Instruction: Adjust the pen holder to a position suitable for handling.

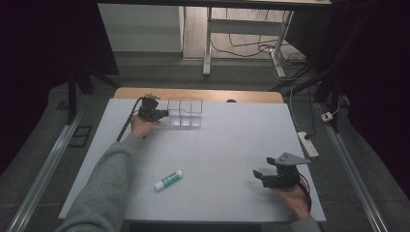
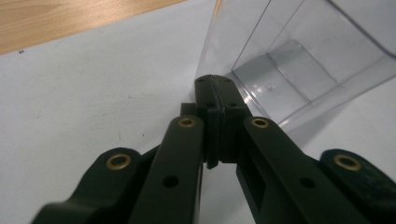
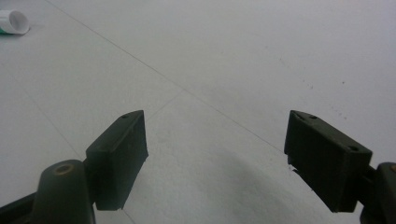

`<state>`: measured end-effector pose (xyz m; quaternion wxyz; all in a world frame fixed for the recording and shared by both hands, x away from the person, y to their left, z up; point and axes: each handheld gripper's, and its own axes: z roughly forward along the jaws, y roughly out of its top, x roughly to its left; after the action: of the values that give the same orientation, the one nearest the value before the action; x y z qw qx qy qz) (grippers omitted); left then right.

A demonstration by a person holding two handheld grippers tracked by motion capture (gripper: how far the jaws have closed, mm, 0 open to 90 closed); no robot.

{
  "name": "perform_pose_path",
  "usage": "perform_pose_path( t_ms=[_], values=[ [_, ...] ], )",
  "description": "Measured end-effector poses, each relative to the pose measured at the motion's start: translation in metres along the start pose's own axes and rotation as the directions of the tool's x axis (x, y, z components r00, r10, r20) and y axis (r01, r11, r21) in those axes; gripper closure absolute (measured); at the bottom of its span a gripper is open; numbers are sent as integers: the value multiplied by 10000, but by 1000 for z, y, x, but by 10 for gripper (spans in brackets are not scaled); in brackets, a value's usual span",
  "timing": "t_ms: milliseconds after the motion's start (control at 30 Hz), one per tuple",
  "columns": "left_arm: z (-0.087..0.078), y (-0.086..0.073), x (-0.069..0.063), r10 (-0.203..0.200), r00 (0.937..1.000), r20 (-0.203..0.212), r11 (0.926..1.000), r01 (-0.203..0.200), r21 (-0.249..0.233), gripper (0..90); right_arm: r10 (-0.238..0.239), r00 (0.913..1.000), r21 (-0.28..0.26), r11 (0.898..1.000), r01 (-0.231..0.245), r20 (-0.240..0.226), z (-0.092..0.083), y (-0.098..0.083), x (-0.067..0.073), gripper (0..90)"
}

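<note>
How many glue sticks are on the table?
1. The glue stick lies on its side on the white table, near the front edge, left of the middle; its white end also appears in the right gripper view.

Pretty sure I'm driving this in a lab or test room: my white board (image 1: pixel 232 145) sits on a wooden table (image 1: pixel 193 94), dark curtains (image 1: pixel 43 43) hang on both sides, cables (image 1: pixel 251 46) sprawl over the floor, and a power strip (image 1: pixel 308 143) lies beside the table.
</note>
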<state>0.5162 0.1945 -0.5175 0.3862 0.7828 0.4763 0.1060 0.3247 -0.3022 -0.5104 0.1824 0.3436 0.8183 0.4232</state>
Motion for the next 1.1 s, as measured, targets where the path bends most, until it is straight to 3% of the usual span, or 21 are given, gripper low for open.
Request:
perform_pose_path(
  t_ms=[333, 1100],
  values=[
    [2, 3, -3, 37, 10000, 82, 10000, -38, 51, 886, -1, 10000, -5, 10000, 1, 11, 0, 0, 0, 202],
    [20, 15, -38, 600, 9962, 638, 9979, -614, 207, 886, -2, 10000, 82, 10000, 2, -39, 2, 0, 1, 202]
  ],
)
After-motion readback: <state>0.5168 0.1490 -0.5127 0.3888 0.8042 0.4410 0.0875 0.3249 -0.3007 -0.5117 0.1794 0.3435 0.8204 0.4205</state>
